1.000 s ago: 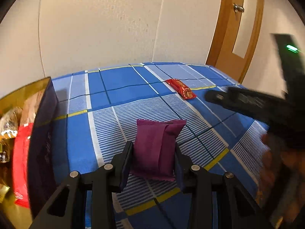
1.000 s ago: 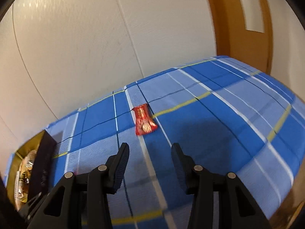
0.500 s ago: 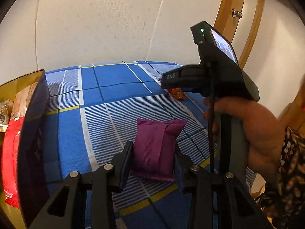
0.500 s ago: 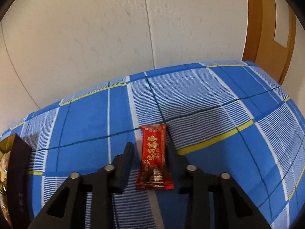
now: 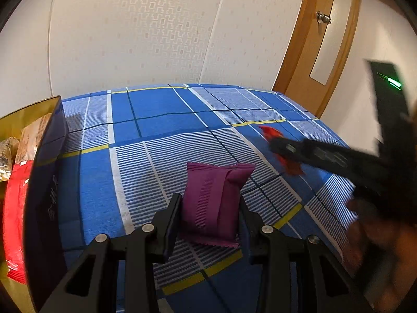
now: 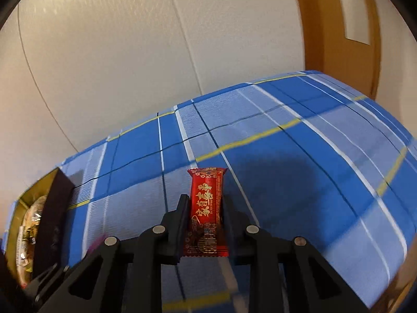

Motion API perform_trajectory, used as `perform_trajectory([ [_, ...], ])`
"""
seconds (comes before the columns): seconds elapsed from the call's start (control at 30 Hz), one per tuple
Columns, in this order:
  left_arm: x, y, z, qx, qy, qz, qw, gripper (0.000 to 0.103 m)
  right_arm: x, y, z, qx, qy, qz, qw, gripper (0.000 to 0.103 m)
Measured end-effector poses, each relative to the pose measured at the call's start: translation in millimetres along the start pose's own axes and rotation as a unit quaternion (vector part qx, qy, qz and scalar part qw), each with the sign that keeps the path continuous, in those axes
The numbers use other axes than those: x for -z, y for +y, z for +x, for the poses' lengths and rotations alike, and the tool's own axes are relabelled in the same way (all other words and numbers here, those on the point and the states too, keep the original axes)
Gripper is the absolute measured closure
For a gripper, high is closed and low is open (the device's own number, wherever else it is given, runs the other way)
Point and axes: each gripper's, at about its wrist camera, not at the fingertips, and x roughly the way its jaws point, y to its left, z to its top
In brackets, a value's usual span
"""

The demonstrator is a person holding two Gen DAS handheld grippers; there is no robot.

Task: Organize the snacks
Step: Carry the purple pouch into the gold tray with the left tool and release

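Up close, the left tool (image 5: 209, 210) grips a purple pouch (image 5: 213, 203), a puffy matte foil pillow with a ribbed centre seam and crimped zigzag ends; its black fingers press both sides of the pouch, whose lower edge rests on the cloth (image 5: 156, 156) just ahead of the tool. The cloth is a flat woven plaid of blue blocks, fine white stripes and thin yellow lines; whether a bed or a tabletop lies beneath it cannot be told. The right tool (image 6: 204, 208) is clenched on a red bar (image 6: 207, 211), a slim glossy wrapper with gold characters and serrated ends, held lengthwise between the fingers and pointing away from the camera. Seen from the left wrist, the right tool is a blurred black shape off to the right, angled down toward the cloth, with the hand (image 5: 375, 234) holding it blurred below. Left of both tools stands a box (image 5: 49, 182), dark outside and gold inside, open at the top; within it lie a red packet (image 5: 15, 214) and crinkled pale wrappers (image 5: 31, 138).
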Motion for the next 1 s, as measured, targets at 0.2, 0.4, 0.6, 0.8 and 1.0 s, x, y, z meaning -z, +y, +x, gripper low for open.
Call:
perform_trajectory([
  [0.2,0.7,-4.6,-0.3,-0.010,0.003,0.012,0.9999,0.063,38.0,-11.0,-27.4,-0.004,-0.014,0.053,0.998,0.078],
  [0.4,0.6,-9.2,0.0,-0.022,0.004,0.030,0.9993,0.064,52.8,-10.1,-52.2,-0.004,-0.037,0.056,0.998,0.078],
  [0.6,1.4,-21.7,-4.1,-0.043,0.020,0.078,0.9959,0.064,61.7,-19.2,-54.7,-0.020,-0.035,0.083,0.996,0.078],
  [0.8,4.5,-24.3,-28.5,-0.023,0.016,0.065,0.9975,0.064,64.2,-24.1,-54.1,-0.031,-0.040,0.098,0.994,0.078],
  [1.0,8.6,-30.3,-69.9,-0.001,-0.008,0.077,0.9970,0.064,65.5,-21.3,-52.3,-0.034,-0.040,0.094,0.994,0.078],
])
